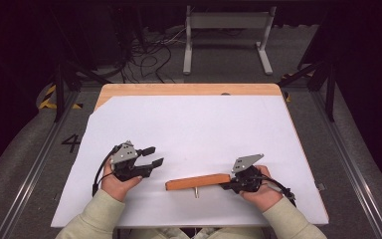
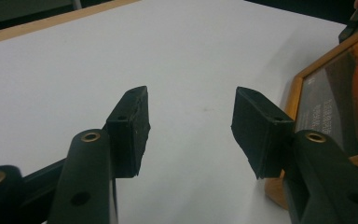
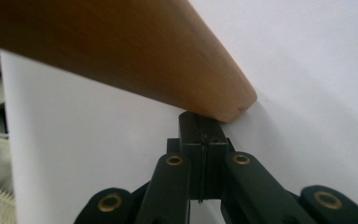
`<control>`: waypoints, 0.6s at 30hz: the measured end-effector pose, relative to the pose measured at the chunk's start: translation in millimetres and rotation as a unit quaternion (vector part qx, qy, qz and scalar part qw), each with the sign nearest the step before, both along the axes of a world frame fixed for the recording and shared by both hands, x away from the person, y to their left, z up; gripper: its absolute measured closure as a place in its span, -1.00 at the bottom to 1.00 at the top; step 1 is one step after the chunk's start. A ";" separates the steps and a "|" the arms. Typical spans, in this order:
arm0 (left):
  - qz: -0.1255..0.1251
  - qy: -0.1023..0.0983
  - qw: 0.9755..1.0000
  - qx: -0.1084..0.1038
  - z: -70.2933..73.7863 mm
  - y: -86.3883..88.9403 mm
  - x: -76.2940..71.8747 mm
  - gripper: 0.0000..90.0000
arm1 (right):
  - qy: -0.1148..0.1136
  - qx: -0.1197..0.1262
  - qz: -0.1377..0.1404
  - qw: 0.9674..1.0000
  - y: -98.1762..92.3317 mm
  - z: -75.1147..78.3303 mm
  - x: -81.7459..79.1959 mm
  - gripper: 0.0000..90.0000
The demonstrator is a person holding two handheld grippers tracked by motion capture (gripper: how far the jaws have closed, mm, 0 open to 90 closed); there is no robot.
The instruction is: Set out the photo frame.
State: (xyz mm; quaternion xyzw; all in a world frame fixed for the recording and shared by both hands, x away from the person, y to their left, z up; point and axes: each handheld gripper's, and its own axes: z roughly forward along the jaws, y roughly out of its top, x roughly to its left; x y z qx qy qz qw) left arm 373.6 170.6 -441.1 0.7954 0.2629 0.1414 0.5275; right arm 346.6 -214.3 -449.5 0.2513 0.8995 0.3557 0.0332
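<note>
A wooden picture frame (image 1: 198, 181) stands on its edge on the white sheet, near the front middle, with a small peg (image 1: 196, 191) sticking out toward me. In the left gripper view the picture frame (image 2: 335, 107) shows its dark glazed face at the right. My right gripper (image 1: 226, 185) is at the frame's right end, jaws pressed together. In the right gripper view the right gripper (image 3: 203, 126) has its tips against the rounded corner of the frame (image 3: 121, 51); nothing shows between the pads. My left gripper (image 1: 155, 155) rests left of the frame, open and empty (image 2: 191, 107).
A white sheet (image 1: 194, 124) covers most of the wooden table (image 1: 189, 89). Behind the table stand a grey metal floor stand (image 1: 226, 30) and loose cables (image 1: 149, 55). Light green sleeves (image 1: 94, 216) come in at the front edge.
</note>
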 end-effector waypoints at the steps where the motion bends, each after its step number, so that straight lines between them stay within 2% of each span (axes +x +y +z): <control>1: 0.000 0.000 1.000 0.000 0.0 0.0 0.0 0.04 | 0.000 0.000 0.000 1.000 0.0 0.0 0.0 1.00; 4: 0.000 0.001 1.000 0.002 -0.4 0.4 0.2 0.04 | 0.002 0.014 -0.014 1.000 -0.3 -1.1 9.5 1.00; 18: 0.002 0.005 1.000 0.000 -1.4 1.3 -0.3 0.04 | -0.001 0.033 -0.053 0.998 11.9 0.6 40.3 1.00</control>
